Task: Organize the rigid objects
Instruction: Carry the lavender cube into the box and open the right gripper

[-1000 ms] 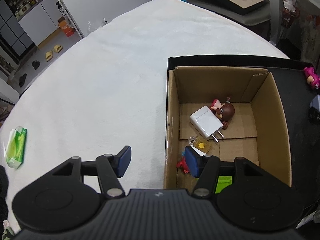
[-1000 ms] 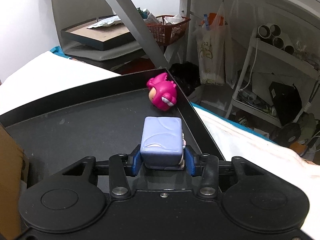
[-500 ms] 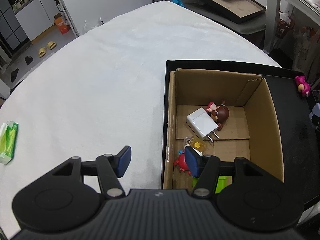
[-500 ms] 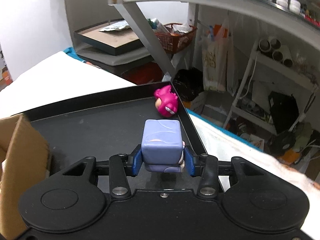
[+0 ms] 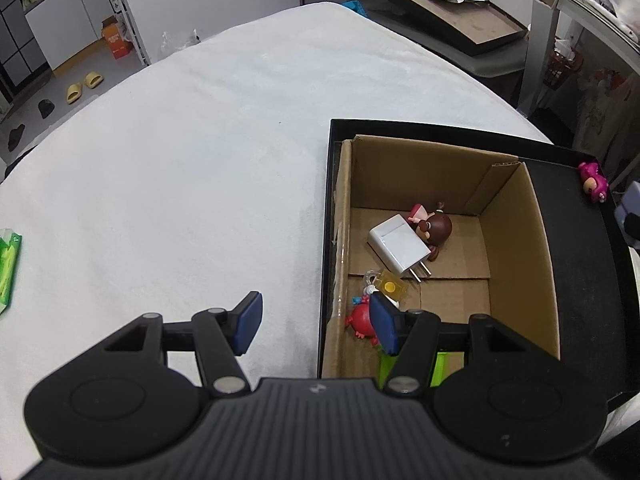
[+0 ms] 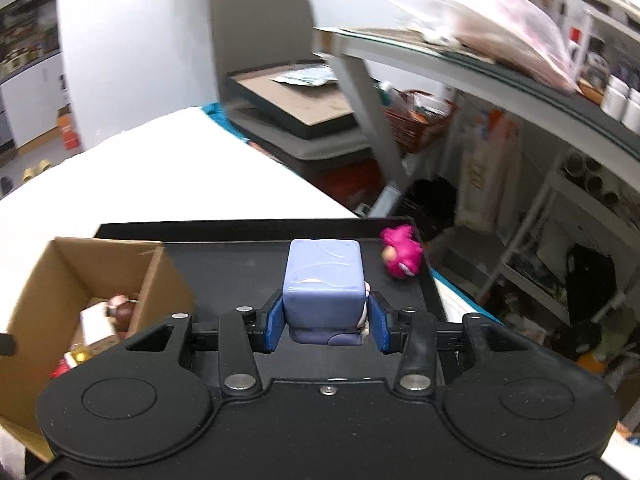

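Black tray (image 6: 240, 256), right gripper (image 6: 326, 322) clamping glossy lavender cube toy (image 6: 324, 280), left gripper (image 5: 316, 320) spread, empty

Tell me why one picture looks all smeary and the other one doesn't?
The right wrist view is blurred, likely by motion: the shelf and the pink toy look streaked, while the purple block in the right gripper stays fairly crisp. The left wrist view is sharp, though its fisheye lens bends the table edge into a curve.
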`<state>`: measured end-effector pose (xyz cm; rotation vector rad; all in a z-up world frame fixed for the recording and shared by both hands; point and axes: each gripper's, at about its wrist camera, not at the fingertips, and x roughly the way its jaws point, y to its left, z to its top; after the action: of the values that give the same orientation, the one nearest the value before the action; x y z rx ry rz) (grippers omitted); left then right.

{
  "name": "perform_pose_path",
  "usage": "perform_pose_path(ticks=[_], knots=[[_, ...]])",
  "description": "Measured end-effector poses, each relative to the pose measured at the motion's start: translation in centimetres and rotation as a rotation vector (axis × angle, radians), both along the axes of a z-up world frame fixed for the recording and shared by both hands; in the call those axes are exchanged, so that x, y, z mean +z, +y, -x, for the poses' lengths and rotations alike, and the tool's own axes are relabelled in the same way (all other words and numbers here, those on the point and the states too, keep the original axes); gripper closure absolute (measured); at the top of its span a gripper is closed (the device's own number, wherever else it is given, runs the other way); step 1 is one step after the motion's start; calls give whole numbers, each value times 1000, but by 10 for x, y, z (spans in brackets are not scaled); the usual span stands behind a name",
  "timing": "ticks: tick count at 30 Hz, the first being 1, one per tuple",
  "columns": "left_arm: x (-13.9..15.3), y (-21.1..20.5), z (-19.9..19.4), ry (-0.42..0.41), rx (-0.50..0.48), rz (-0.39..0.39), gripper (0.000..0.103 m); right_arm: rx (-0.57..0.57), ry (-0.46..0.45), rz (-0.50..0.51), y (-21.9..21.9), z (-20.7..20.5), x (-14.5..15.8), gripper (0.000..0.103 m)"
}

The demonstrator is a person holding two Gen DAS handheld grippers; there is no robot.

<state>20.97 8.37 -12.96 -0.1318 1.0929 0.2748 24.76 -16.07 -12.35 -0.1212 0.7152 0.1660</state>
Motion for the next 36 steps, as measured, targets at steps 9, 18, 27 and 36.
perform_pose_path(ticks=[9,18,27,36], knots=[[-3,8,1,-11,-3,46,46,78,-11,23,37,3,16,61],[-11,17,-3,3,-12,124,48,153,-2,37,80,9,25,61],[-28,18,-10,57,-28,229,77,242,17,92,119,17,24,61],[-27,25,-6,27,-6,264,82,303,35,140,145,24,15,61]])
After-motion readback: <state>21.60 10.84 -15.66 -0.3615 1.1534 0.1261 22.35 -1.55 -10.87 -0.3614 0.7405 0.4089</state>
